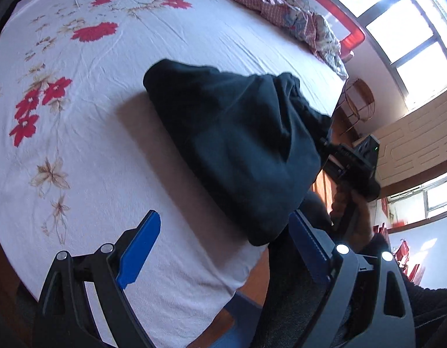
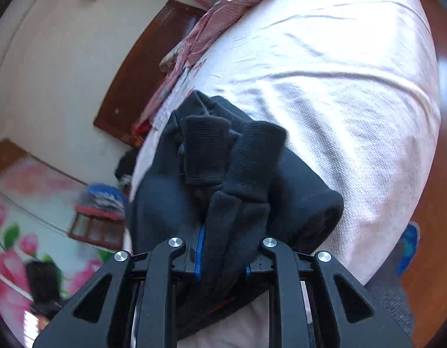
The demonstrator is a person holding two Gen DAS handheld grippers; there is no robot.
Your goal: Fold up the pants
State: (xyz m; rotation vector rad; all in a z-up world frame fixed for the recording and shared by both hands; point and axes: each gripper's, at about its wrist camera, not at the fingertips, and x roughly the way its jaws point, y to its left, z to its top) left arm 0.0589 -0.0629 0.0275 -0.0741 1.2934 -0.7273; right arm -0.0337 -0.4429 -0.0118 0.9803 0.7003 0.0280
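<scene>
The left gripper (image 1: 223, 249) has its jaws spread wide with nothing between them. From 9 to 12 o'clock lies bare floral bedsheet (image 1: 87, 110). The black pants (image 1: 235, 148) are bunched at the bed's 3 o'clock edge, and the right gripper (image 2: 222, 256) is clenched on their fabric.

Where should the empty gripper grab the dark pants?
Probably the pants' free rounded corner lying flat on the bedsheet, coming down from above with the open left gripper. The right gripper already pinches the ribbed cuffs.
</scene>
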